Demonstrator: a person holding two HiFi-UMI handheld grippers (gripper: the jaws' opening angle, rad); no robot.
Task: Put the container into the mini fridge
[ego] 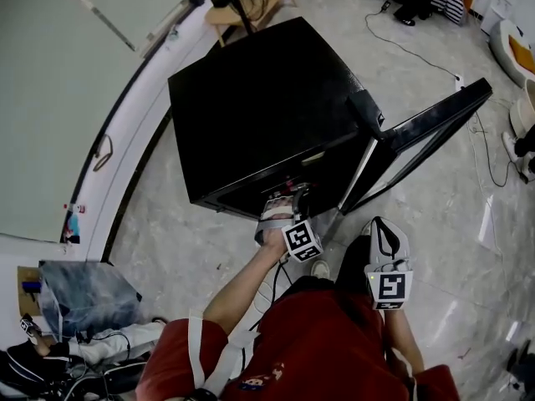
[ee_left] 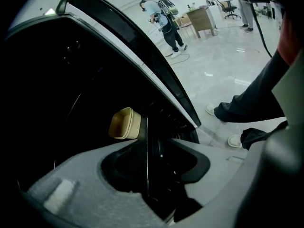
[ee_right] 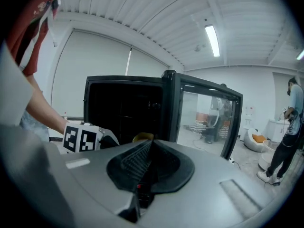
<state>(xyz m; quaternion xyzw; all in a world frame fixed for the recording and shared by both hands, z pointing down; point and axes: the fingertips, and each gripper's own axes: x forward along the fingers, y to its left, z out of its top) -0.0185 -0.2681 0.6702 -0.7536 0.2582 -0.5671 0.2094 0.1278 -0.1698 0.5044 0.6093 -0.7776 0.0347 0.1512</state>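
The black mini fridge (ego: 267, 98) stands on the floor with its door (ego: 426, 132) swung open to the right. My left gripper (ego: 288, 200) reaches into the open front. In the left gripper view its jaws (ee_left: 146, 122) are shut on the rim of a cream container (ee_left: 124, 124), which hangs against the dark inside of the fridge (ee_left: 57, 89). A bit of the container (ee_right: 142, 137) shows in the right gripper view beside the left gripper's marker cube (ee_right: 80, 137). My right gripper (ego: 381, 224) is held back near my body, shut (ee_right: 151, 142) with nothing in it, facing the fridge (ee_right: 123, 103).
Clutter and cables (ego: 84, 307) lie at the lower left by a white wall (ego: 50, 98). A wooden table (ego: 251, 7) stands behind the fridge. Cables (ego: 418, 53) cross the floor at the right. Another person (ee_left: 166, 23) and a desk (ee_left: 202, 20) are far off.
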